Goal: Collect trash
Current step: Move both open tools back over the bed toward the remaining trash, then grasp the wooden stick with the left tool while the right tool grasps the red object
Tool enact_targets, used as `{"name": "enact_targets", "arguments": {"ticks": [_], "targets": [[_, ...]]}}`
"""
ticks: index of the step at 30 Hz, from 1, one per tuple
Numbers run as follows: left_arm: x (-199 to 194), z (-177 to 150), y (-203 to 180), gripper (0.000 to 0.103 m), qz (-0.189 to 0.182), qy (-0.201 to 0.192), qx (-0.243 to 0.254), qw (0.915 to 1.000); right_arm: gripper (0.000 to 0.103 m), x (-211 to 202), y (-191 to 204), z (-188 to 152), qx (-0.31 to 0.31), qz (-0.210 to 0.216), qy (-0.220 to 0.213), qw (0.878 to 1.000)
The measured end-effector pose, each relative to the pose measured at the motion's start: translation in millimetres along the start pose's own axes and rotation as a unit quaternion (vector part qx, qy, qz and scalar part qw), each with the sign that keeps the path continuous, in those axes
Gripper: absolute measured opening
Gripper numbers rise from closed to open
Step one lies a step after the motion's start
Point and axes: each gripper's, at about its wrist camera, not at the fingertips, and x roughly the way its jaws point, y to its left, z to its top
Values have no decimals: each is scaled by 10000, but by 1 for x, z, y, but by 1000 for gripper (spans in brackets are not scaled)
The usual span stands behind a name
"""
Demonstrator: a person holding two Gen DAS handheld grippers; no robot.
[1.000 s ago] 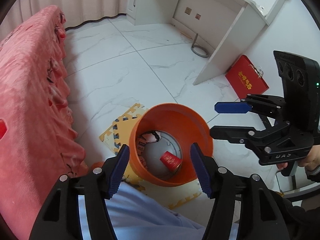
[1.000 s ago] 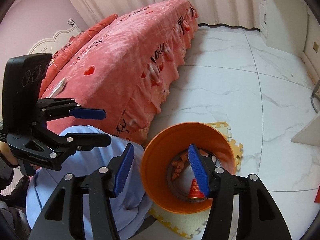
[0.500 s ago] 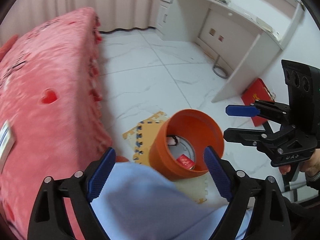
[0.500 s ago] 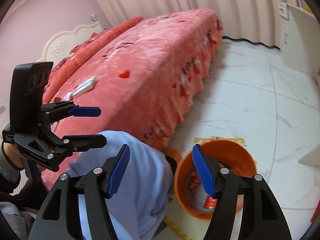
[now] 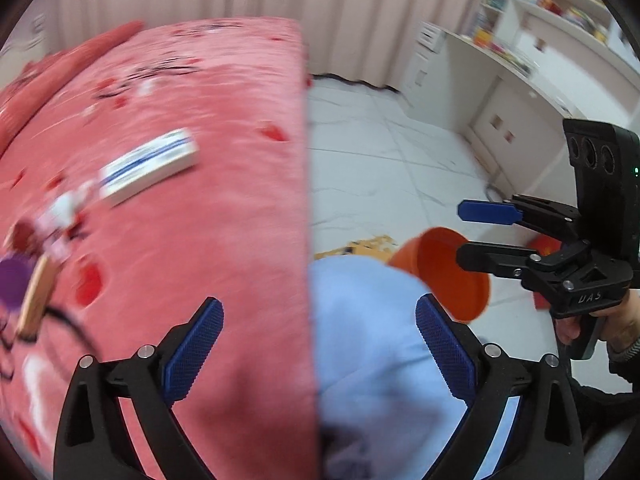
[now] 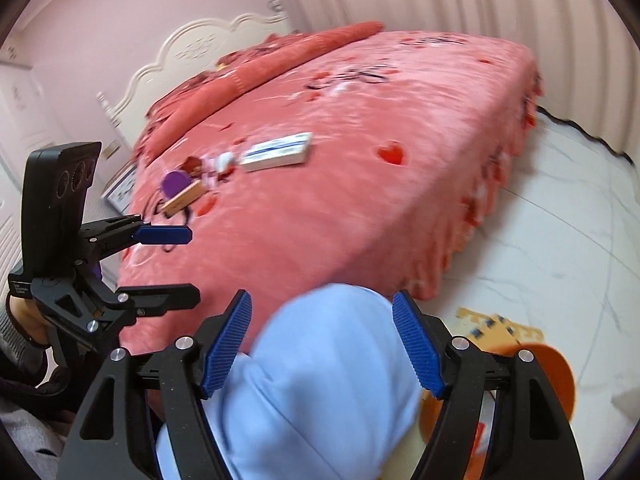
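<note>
Trash lies on the pink bedspread [image 6: 360, 184]: a white and blue box [image 5: 150, 166] [image 6: 278, 152], a tan box [image 6: 182, 200] [image 5: 34, 298], a purple piece [image 6: 174, 182] and small white and red scraps [image 6: 218, 162]. The orange bin [image 5: 448, 276] [image 6: 556, 376] stands on the floor by the bed. My left gripper [image 5: 318, 344] [image 6: 166, 264] is open and empty over the bed edge. My right gripper [image 6: 322, 346] [image 5: 472, 232] is open and empty above the person's light blue knee [image 6: 320, 392].
A yellow foam mat [image 6: 500, 326] lies under the bin on the white tile floor [image 5: 384, 160]. A white desk and shelves [image 5: 520, 64] stand at the right. A white headboard [image 6: 200, 52] is at the far end of the bed.
Both grippers have swung up and left, away from the orange bin and toward the bed top. The trash on the bedspread has come into view. Both stay open.
</note>
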Motion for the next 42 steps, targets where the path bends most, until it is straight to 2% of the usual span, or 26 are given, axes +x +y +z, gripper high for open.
{"name": "enact_targets", "arguments": {"ticks": [6,16,25,33,34,36,40,42], "targets": [[-33,-22,60,95,445,-163,-589,9971,73,35,48,22,-417,305,174,9985],[-71,-46,143,95,901,-226,-1027,9904,73,89,110,51,-955,697,465,9919],[-63,-43,202,95,881,-68,-960,9915,73,135,145,73,-1193,813,724,9869],[-38,-33,239,95,512,102,-742,9959,73,165,158,87,-1165,775,877,9863],[-36,-33,241,92,461,105,-730,9962,73,168,157,88,-1147,758,898,9864],[-27,-32,248,76,251,206,-697,9970,73,174,156,90,-1119,723,933,9867],[-15,-30,256,74,192,322,-590,9976,73,183,153,94,-1052,668,993,9872],[-10,-29,260,60,115,355,-588,9976,73,188,151,95,-1035,657,1023,9872]]}}
